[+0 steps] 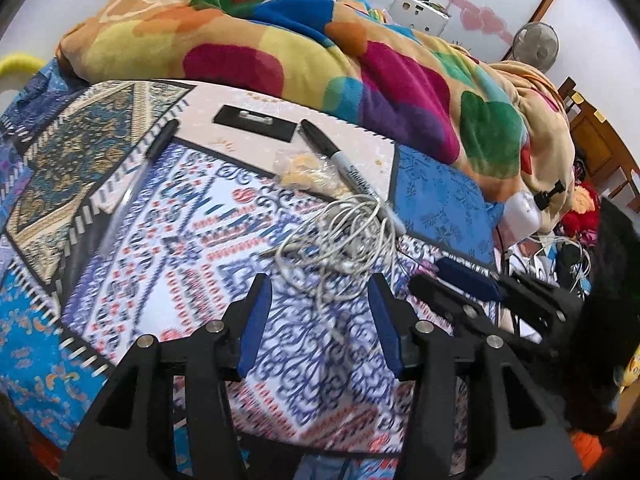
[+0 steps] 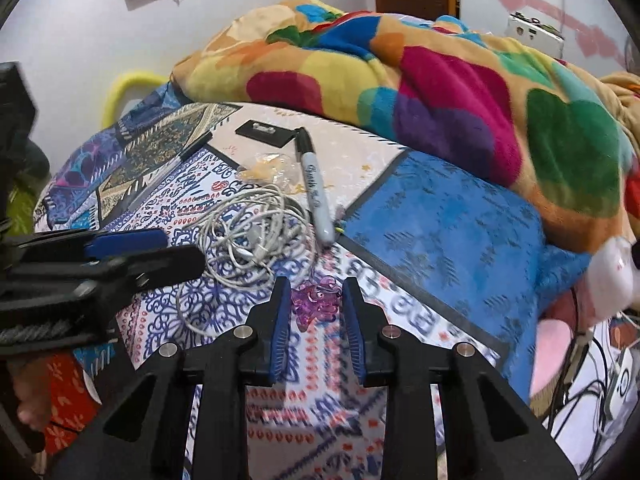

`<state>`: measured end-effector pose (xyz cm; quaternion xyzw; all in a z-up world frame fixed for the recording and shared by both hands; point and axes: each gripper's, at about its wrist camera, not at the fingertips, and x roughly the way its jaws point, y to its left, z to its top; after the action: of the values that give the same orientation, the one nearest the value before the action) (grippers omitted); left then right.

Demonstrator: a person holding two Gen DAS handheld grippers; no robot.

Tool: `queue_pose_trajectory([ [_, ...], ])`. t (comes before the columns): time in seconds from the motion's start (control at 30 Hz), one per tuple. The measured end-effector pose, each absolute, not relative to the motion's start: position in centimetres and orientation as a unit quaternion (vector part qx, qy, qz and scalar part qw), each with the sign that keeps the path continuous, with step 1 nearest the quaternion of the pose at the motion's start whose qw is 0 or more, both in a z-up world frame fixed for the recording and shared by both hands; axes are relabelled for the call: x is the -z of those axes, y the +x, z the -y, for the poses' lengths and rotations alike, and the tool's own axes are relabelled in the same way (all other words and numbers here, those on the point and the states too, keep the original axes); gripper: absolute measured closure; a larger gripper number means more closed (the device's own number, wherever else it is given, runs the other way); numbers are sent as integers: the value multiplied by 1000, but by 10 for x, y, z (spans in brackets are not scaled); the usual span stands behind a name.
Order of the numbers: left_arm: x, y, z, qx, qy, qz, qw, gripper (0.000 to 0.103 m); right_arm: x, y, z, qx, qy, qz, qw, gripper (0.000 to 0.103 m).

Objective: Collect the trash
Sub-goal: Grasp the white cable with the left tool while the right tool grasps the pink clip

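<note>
- Left wrist view: my left gripper [image 1: 319, 280] stood open and empty, pointing down at the patterned bedcover [image 1: 168, 240].
- Same view: a tangle of white cable [image 1: 340, 236] lay just beyond its fingertips, with one loose strand trailing back between the jaws but not pinched.
- Same view: a crumpled clear wrapper [image 1: 308, 172] with yellowish scraps, which I judged to be trash, lay farther ahead, past the cable and touching a black marker [image 1: 344, 164]. The marker's long axis ran diagonally away to the upper left.
- Same view: a pen [image 1: 140, 180] and a flat black plate [image 1: 256, 122] lay well apart from the gripper. A bright blanket [image 1: 320, 60] was heaped behind them.
- Right wrist view: my right gripper [image 2: 316, 284] had its jaws narrow around a small purple translucent figure [image 2: 318, 306] lying on the bedcover.
- Same view: the figure sat squarely between the fingertips and nearly filled the gap. A sliver of cover showed on each side, so I logged no firm grip.
- Judgement: the right hand was nearer its piece and needed only to close on it. The wrapper lay straight ahead of the left hand, beyond the cable, which could snag on a reach.
</note>
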<state>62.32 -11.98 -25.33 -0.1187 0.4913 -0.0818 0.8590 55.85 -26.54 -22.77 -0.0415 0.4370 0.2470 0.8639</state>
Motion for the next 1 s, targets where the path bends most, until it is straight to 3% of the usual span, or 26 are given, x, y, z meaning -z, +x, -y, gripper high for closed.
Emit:
queue_pose_trajectory([
  [0.33, 269, 641, 142, 71, -110, -474, 871, 54, 219, 552, 287, -233, -29, -433, 870, 79],
  [0.4, 270, 644, 146, 67, -103, -469, 874, 62, 216, 551, 290, -232, -24, -432, 871, 79],
  [0.47, 271, 646, 151, 89, -106, -475, 869, 96, 213, 549, 292, -232, -18, -430, 872, 79],
  [0.5, 270, 646, 152, 99, -110, -476, 867, 102, 212, 547, 294, -231, -14, -430, 873, 79],
  [1.0, 209, 577, 127, 95, -87, -431, 893, 102, 170, 511, 289, -227, -16, -411, 883, 79],
])
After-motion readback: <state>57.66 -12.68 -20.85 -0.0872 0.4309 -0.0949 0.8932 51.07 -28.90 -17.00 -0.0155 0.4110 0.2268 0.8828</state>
